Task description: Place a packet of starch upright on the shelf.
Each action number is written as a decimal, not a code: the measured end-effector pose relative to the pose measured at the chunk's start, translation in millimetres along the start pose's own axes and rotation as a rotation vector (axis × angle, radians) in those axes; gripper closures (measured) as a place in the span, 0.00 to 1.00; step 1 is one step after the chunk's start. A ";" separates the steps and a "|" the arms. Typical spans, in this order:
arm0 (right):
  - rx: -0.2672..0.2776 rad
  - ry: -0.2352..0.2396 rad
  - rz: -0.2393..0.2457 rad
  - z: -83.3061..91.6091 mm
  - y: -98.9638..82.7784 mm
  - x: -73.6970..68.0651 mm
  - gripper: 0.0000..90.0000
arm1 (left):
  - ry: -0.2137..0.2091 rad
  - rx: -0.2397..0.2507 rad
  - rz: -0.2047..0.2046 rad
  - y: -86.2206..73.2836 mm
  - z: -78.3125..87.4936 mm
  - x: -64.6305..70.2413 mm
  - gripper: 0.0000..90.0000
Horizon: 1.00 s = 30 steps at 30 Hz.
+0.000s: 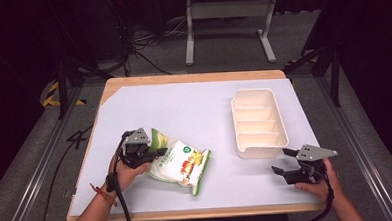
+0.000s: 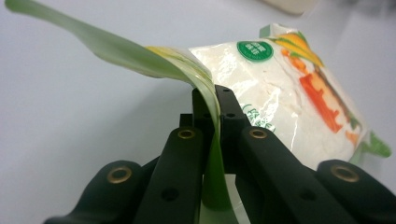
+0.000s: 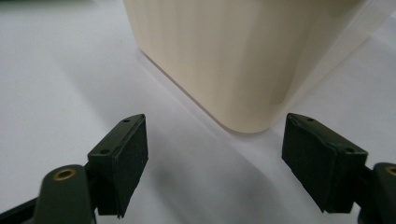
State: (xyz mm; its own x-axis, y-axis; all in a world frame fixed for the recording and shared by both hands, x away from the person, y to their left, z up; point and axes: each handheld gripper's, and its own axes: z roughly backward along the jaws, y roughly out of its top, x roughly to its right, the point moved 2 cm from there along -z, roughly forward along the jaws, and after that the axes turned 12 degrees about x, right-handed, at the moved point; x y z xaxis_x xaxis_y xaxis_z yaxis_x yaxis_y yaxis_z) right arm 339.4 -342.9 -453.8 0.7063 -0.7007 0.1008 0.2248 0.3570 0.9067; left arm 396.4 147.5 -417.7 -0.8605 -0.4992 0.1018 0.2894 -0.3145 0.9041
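snack bag [image 1: 182,165] lies near-left on the white table cover [image 1: 194,115], its green sealed edge [image 2: 212,140] pinched flat between the jaws of my left gripper [image 1: 158,152]. my right gripper [image 1: 284,161] sits near-right with jaws spread wide and nothing between them, just beside the near corner of the cream divided tray [image 1: 258,122].

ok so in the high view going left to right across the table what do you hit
left gripper → snack bag → cream divided tray → right gripper
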 end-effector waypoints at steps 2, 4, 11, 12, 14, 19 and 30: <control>0.000 -0.002 0.000 0.0 0.1 0.0 0.25 | 0.002 0.031 -0.030 7.6 1.7 6.1 0.99; 0.000 -0.001 0.001 -0.1 0.2 -0.3 0.25 | -0.002 0.045 -0.069 17.0 1.5 12.8 0.99; 0.005 -0.003 -0.001 1.3 0.2 -0.1 0.25 | -0.005 0.088 -0.166 49.5 -3.0 30.5 0.99; 0.005 -0.003 -0.001 1.2 0.2 0.0 0.25 | -0.014 0.112 -0.180 58.2 -4.7 32.5 0.99; 0.006 -0.001 0.000 1.3 0.4 -0.4 0.25 | -0.023 0.127 -0.179 62.3 -5.5 32.9 0.99; 0.008 -0.002 -0.002 1.6 0.2 0.1 0.25 | -0.037 0.165 -0.225 88.4 -14.6 34.2 0.99; 0.009 0.001 -0.006 1.8 -0.2 0.8 0.25 | -0.047 0.198 -0.260 129.8 -41.7 21.5 0.99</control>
State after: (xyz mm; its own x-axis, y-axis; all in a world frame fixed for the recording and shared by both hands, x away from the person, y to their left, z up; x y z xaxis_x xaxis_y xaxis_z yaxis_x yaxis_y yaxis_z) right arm 338.7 -344.6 -453.1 0.7059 -0.7019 0.0951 0.2225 0.3472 0.9110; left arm 432.9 62.3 -315.5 -0.9145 -0.3838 -0.1282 -0.0257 -0.2611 0.9650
